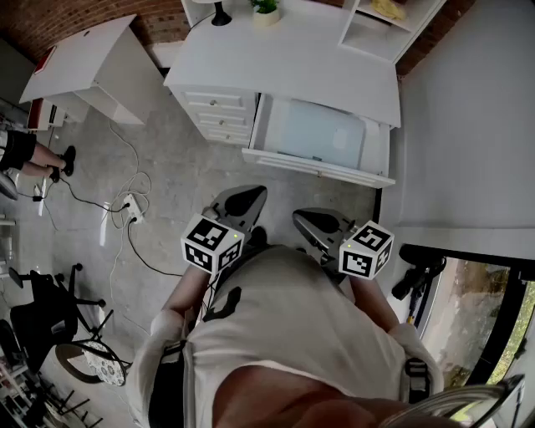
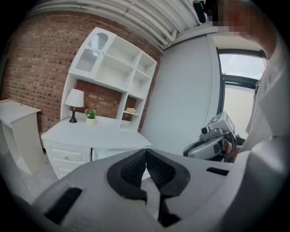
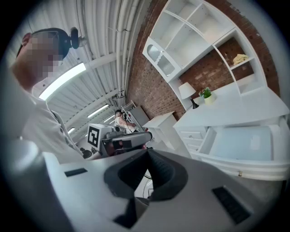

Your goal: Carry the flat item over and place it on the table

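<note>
Both grippers are clenched on nothing. The left gripper (image 1: 240,203) and right gripper (image 1: 320,224) sit close to our chest, jaws together, w/ only floor beyond them. As far as we can judge, the flat item (image 1: 322,134) is the pale sheet lying in the open drawer (image 1: 309,163) of the desk (image 1: 284,58), well apart from us.

Risks from here:
- If we reach in w/ jaws shut, we'd only shove the sheet.
- It lies flush on the drawer bottom, so a thin edge may slip out of a pinch.
- The drawer walls could block a low approach.
- The cables (image 1: 131,207) on the floor to our left could catch a foot.
- If the desk top is the target, the lamp (image 1: 221,12) & plant (image 1: 266,10) at the back could get knocked.
</note>
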The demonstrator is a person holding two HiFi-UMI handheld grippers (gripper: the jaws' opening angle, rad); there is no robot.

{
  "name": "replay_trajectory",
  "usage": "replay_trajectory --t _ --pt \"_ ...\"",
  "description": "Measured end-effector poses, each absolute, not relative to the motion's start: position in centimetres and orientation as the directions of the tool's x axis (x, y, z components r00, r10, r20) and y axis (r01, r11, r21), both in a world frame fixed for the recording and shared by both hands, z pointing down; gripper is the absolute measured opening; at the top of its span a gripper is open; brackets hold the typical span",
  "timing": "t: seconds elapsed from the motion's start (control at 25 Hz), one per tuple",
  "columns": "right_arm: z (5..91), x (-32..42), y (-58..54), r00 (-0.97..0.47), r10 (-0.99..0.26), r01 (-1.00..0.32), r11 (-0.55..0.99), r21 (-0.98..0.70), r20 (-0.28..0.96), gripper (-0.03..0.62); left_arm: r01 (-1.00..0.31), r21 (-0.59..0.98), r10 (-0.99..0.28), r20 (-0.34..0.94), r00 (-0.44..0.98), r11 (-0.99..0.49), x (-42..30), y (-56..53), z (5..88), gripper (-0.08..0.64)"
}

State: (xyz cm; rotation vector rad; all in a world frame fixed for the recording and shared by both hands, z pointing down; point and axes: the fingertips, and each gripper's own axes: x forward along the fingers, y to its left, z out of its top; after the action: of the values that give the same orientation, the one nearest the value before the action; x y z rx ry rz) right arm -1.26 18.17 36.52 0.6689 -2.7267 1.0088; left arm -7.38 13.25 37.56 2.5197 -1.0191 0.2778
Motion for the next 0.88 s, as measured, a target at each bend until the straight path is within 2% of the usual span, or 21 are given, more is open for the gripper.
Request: replay_trajectory --t 0.16,0.32,0.56,0.88 --pt "34.8 -0.9 17.4 -0.904 -0.357 -0.426 0.742 -0.518 0.233 0.011 -0.752 0.266 -0.696 0.285 0.659 -0.603 -9.0 10.4 35.6 0.02" --pt "34.2 0.3 18.5 -0.919 -0.329 -0.394 0.775 -0.494 0.215 0.011 -0.767 0.327 -0.732 0.249 0.634 -0.552 -8.5 11.1 34.9 0.02" --pt "34.4 2.6 20.4 -0.927 -0.323 -0.374 0.752 -0.544 0.19 0.011 -0.791 0.319 -0.754 0.262 0.602 -0.522 -6.3 13.3 35.1 0.02" --pt "34.5 2.4 23.7 -0.962 -0.209 -0.271 0.809 -0.522 0.176 0.011 -0.822 0.259 -0.773 0.286 0.567 -0.507 -5.8 15.2 35.3 0.02"
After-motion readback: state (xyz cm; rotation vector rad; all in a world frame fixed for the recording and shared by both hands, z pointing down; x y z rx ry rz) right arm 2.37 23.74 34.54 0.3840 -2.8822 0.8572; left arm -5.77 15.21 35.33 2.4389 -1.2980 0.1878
